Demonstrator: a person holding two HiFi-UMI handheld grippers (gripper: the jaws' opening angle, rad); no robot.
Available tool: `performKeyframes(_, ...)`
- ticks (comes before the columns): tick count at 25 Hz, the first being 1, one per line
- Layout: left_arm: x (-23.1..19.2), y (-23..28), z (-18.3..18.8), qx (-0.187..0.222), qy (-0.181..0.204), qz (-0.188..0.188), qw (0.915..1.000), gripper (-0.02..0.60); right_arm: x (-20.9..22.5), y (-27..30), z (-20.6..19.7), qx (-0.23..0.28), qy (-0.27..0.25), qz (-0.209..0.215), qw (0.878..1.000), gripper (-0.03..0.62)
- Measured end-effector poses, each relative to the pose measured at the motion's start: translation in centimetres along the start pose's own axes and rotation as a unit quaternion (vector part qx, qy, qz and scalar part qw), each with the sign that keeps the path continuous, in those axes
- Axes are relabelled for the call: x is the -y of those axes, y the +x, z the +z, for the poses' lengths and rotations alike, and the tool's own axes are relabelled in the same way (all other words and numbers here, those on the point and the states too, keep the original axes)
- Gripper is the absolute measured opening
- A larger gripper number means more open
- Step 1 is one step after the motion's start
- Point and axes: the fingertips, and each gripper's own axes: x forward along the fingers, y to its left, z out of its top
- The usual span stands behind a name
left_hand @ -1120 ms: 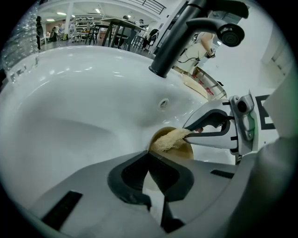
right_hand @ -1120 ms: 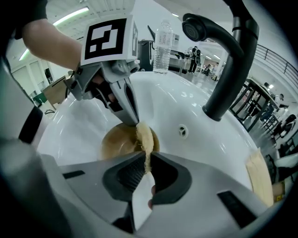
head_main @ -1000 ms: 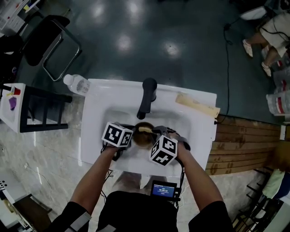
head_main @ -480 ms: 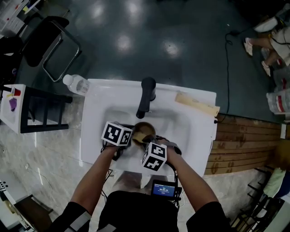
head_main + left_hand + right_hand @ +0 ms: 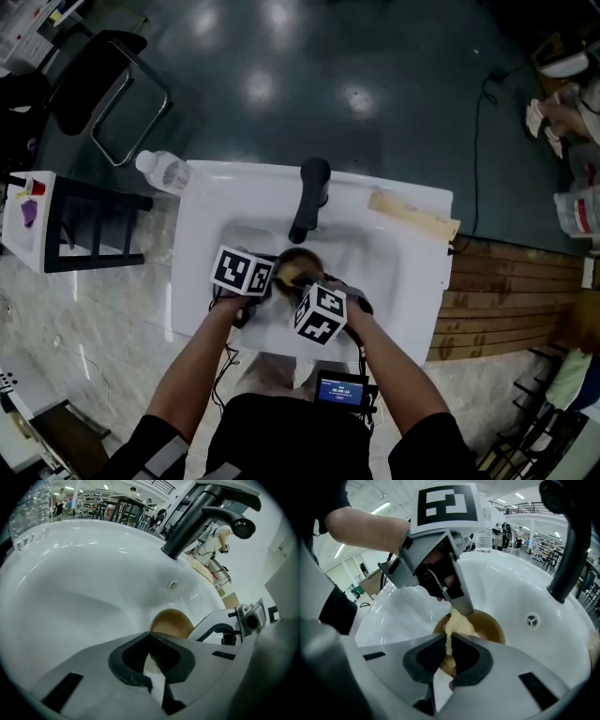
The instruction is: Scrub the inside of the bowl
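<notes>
A small brown bowl (image 5: 298,263) sits in the white sink basin (image 5: 409,274), just in front of the faucet. My left gripper (image 5: 150,637) is shut on the bowl's (image 5: 174,621) near rim and holds it in place. My right gripper (image 5: 448,639) is shut on a pale yellow sponge (image 5: 457,621), which presses down into the bowl (image 5: 493,628). In the right gripper view the left gripper's fingertips (image 5: 462,604) meet the bowl's rim right beside the sponge. Both marker cubes crowd over the bowl in the head view and hide most of it.
A black faucet (image 5: 308,199) arches over the basin behind the bowl. The drain (image 5: 532,619) lies to the bowl's right. A clear water bottle (image 5: 161,172) lies on the sink's back left corner, a wooden strip (image 5: 413,216) on its back right rim.
My right gripper has slid left with the sponge, toward the left gripper and across the bowl. The left gripper and the bowl have kept still.
</notes>
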Motion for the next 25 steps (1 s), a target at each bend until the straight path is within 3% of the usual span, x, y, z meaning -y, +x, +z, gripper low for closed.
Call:
performKeyframes(13,0.3,-0.1,-0.1,-0.014,0.024,0.0,0.9996,0.008,7.0,-2.0,0.8,0.014,0.022,-0.125,0.992,0.038)
performKeyframes(19,0.3,0.0,-0.1,-0.013,0.024,0.0,0.9996,0.008,7.0,-3.1,-0.9,-0.003,0.015,-0.117,0.993,0.038)
performKeyframes(25,0.2,0.0,0.1,-0.007,0.013,-0.002,0.9999,0.008,4.5,-3.2,-2.1,-0.022,0.004,-0.066,0.998,0.038)
